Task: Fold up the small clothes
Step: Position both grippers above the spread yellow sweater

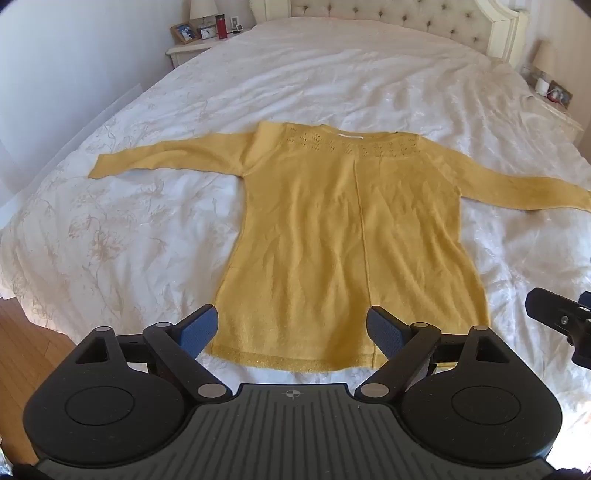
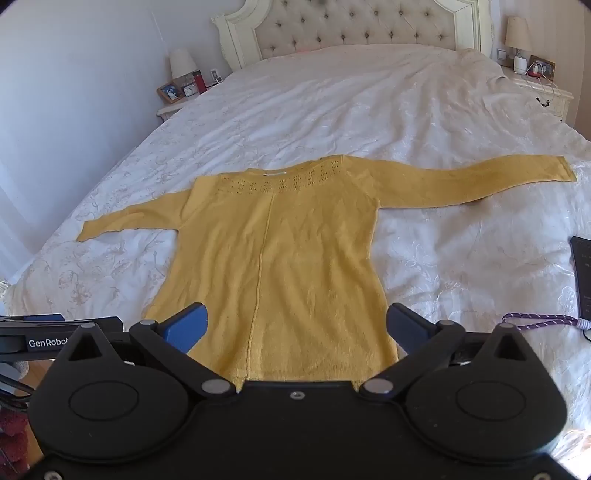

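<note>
A yellow knit sweater (image 1: 343,236) lies flat on the white bedspread (image 1: 332,74), hem toward me, both sleeves spread out sideways. My left gripper (image 1: 291,332) hovers open above the hem's left half, blue pads (image 1: 199,328) wide apart with nothing between them. In the right wrist view the same sweater (image 2: 288,258) fills the middle, and my right gripper (image 2: 297,328) stands open over the hem's right part, its pads (image 2: 186,326) clear of the cloth. The left gripper's arm (image 2: 55,338) shows at the left edge there.
A tufted headboard (image 2: 354,29) stands at the far end, with nightstands, lamps and photo frames (image 1: 184,31) on both sides. A dark flat device (image 2: 583,277) and a purple cord (image 2: 535,321) lie on the bed at right. Wooden floor (image 1: 26,354) shows at lower left.
</note>
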A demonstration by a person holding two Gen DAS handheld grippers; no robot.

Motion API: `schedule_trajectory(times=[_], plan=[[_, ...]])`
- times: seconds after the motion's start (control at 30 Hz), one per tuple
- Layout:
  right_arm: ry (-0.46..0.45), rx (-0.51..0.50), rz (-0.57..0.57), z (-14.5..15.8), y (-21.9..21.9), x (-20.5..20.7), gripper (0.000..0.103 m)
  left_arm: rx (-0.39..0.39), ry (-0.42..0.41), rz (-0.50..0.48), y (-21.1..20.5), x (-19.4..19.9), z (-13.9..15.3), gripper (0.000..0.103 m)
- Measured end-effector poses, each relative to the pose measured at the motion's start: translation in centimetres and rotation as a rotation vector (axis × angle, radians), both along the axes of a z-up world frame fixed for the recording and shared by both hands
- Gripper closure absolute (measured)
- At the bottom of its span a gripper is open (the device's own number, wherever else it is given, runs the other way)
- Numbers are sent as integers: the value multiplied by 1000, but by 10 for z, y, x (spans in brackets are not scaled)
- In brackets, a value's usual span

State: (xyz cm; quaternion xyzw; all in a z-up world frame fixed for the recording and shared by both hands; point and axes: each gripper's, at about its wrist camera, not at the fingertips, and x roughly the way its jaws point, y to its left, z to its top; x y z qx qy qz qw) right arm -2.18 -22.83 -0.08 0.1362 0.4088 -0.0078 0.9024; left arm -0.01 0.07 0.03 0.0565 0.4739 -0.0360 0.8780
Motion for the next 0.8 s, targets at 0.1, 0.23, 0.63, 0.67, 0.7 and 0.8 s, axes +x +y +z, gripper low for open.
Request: schedule_trajectory(times=[0.1,0.23,0.63,0.67,0.7,0.8], plan=[[0,0,-1,1,0,1,1,3,2,-2,1,-1,0,15],[0,-3,2,3,1,1,1,4,3,-4,2,-3,1,15],[30,-20,30,-8,11,7,1,6,13,13,11,-1,-4,15],[31,-21,31,-8,11,7,1,6,14,13,11,-1,-4,15],[32,-21,33,-8,11,7,1,6,15,13,11,-1,-5,15],[37,-23,38,-7,13,7,1,7,20,16,13,0,-6,15]])
